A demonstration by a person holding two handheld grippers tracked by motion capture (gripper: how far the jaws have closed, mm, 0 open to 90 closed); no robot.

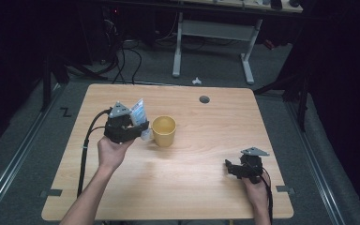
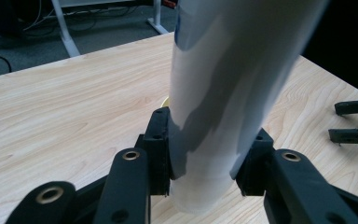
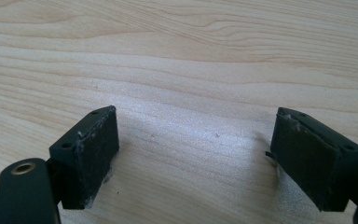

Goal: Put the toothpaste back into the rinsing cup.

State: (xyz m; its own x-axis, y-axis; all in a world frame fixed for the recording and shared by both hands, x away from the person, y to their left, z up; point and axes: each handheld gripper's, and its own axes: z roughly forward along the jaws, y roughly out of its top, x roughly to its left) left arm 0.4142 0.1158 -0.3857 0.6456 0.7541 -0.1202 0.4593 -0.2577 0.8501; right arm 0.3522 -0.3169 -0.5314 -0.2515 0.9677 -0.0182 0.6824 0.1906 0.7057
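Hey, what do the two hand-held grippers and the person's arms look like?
Both are black. The left hand-held gripper and the right hand-held gripper each carry a grey three-cornered plate on top and trail a black cable. Their jaws end in flat rectangular black pads, scuffed pale at the edges, with brass-coloured rivets at the joints. The forearms are bare, no sleeves.

Your left gripper [image 1: 124, 127] and right gripper [image 1: 243, 167] are black, each topped by a grey three-cornered plate, with brass-ringed holes, black cables trailing; your forearms are unsleeved.
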